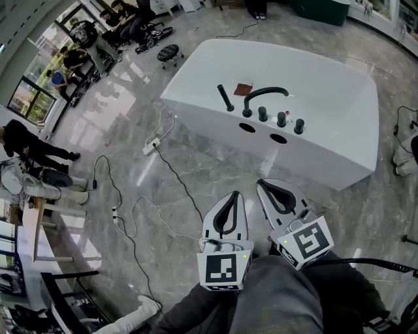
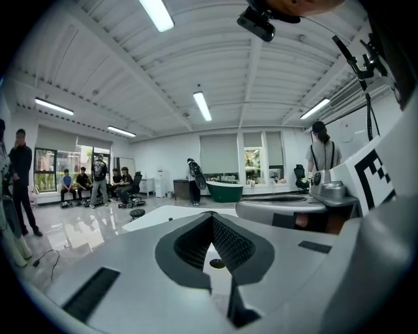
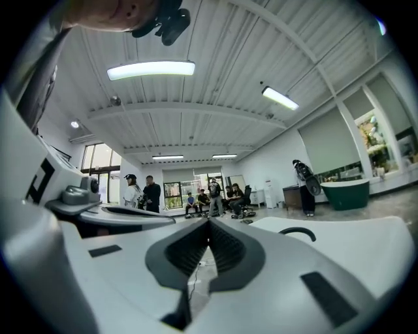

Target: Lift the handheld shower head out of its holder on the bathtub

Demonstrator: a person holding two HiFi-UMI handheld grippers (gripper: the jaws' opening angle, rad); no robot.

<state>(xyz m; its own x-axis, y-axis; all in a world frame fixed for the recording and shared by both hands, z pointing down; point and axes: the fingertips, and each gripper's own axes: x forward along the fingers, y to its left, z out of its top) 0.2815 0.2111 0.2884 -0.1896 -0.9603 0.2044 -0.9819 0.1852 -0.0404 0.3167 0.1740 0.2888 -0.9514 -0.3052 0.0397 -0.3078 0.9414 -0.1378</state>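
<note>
A white bathtub (image 1: 339, 104) stands on the marble floor ahead in the head view. On its near deck a black handheld shower head (image 1: 225, 98) sits tilted in its holder. To its right are a curved black spout (image 1: 264, 92) and three black knobs (image 1: 281, 119). My left gripper (image 1: 232, 197) and right gripper (image 1: 262, 184) hover low over the floor, well short of the tub. Both are shut with nothing between the jaws. The left gripper view shows the shut left gripper (image 2: 212, 216) and the tub's edge (image 2: 157, 215). The right gripper view shows the shut right gripper (image 3: 209, 223) and the spout (image 3: 297, 233).
Black and white cables and a power strip (image 1: 151, 146) lie on the floor left of the tub. A black stool (image 1: 168, 53) stands behind it. Several people sit and stand at the far left (image 1: 26, 147). A green tub (image 1: 320, 10) is at the back.
</note>
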